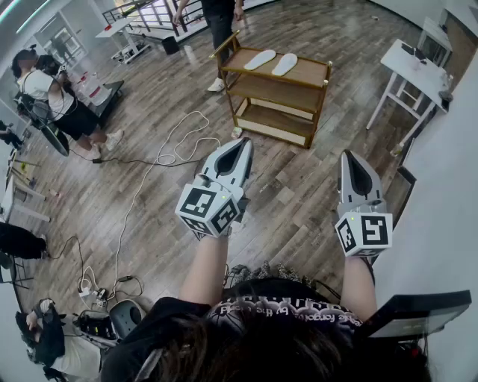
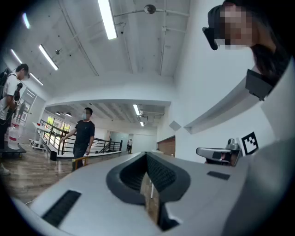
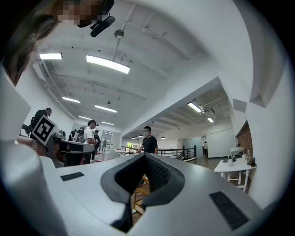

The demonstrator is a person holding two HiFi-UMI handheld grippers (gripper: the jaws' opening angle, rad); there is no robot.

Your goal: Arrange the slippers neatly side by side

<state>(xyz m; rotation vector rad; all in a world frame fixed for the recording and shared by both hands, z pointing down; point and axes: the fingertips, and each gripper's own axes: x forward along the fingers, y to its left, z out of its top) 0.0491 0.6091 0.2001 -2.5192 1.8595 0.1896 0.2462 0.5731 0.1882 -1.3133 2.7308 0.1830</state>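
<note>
The left claw (image 1: pixel 243 143) is held up in front of the operator, above the wood-plank floor (image 1: pixel 172 89), with its two jaws pressed together at the tips and nothing between them. The left gripper view confirms this, showing the dark ribbed pads meeting along their front edge. The right claw (image 1: pixel 352 157) is held at a similar height, well apart from the left claw, and its jaws are likewise pressed together and empty. Both claws point forward toward a wooden shelf unit (image 1: pixel 317 95) that stands well ahead of them on the floor. The two white slippers rest on the top shelf of this unit. The left slipper (image 1: pixel 259 59) and the right slipper (image 1: pixel 284 64) lie side by side, close but not touching, both angled the same way. A person (image 1: pixel 220 22) stands just behind the shelf unit.
</note>
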